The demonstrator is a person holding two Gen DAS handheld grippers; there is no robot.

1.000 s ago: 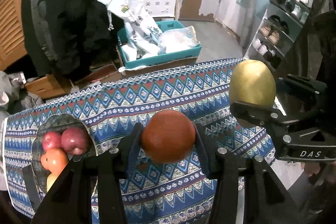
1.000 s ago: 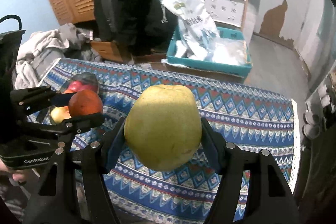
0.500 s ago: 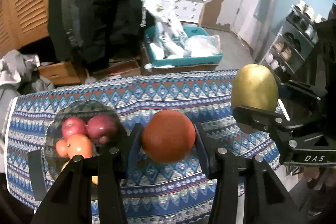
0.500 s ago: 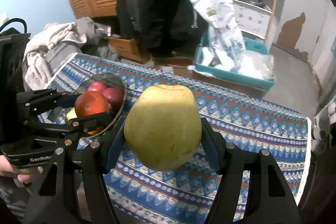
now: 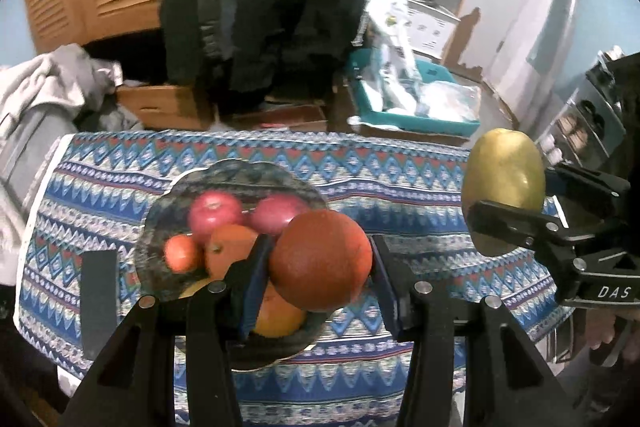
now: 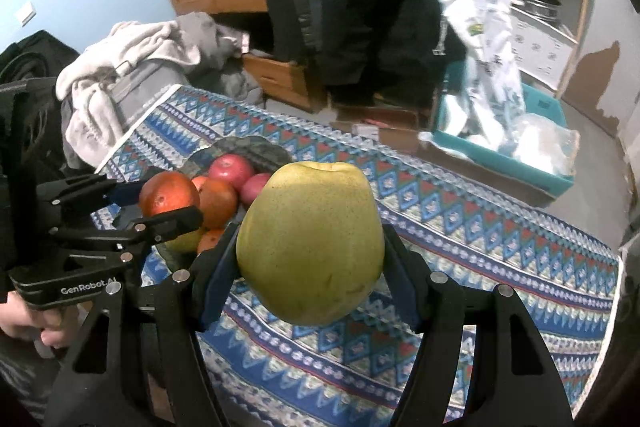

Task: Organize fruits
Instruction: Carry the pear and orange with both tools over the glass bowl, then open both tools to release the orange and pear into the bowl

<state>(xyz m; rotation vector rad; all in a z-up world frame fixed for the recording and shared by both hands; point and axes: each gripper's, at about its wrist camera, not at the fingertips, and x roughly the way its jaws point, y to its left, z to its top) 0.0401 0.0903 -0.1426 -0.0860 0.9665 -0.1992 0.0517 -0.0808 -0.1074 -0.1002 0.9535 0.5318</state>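
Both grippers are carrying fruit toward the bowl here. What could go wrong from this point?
The bowl already holds a heap of fruit, so the orange in the left gripper may roll off the pile when released. The bowl also sits near the table's front edge, so a nudge could push it off. The pear is wide for the right gripper, pinched only at its sides, and might slip.
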